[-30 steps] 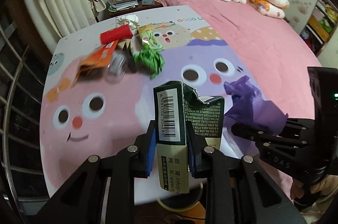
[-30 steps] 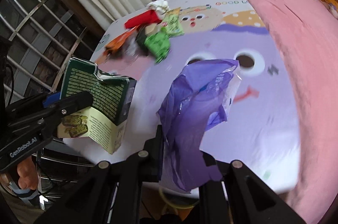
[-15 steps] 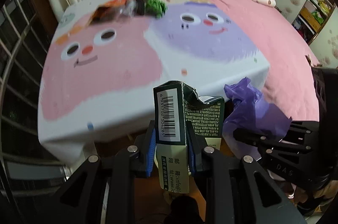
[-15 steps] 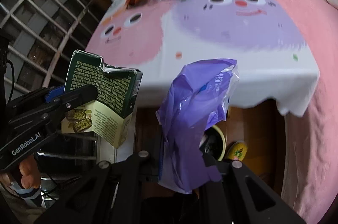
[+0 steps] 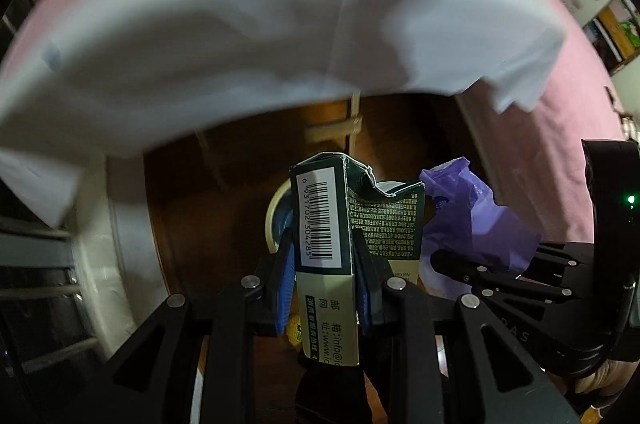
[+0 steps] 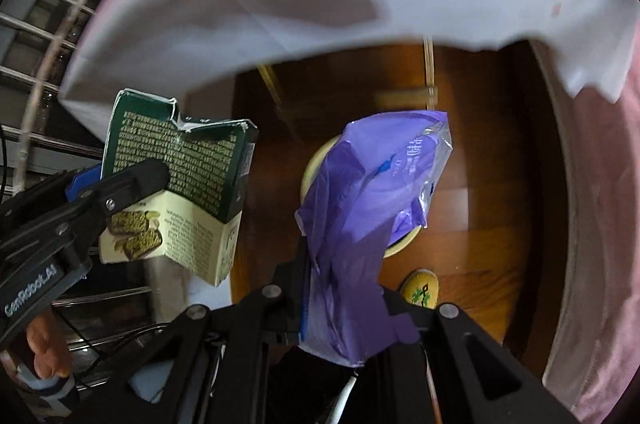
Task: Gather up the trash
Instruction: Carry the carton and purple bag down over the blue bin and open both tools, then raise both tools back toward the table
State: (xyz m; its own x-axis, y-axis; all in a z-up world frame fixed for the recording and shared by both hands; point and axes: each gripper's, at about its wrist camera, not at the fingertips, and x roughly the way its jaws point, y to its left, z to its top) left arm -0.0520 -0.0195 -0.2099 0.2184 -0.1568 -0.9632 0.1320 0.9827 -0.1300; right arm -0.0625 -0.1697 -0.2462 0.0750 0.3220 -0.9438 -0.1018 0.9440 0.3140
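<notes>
The carton (image 5: 322,224) is printed cardboard, matt, with a torn, ragged top edge; the purple bag (image 6: 372,207) is thin plastic film, glossy and creased. The sheet (image 5: 240,35) across the upper frame is soft white cloth. The floor (image 6: 480,163) at lower centre is polished brown wood.

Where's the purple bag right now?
The purple bag is pinched in the right gripper, hanging above the pale round bin on the wooden floor, right of the green carton.

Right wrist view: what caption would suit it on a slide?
Right gripper clamps a purple plastic bag above a yellowish bin on the wooden floor.
</notes>
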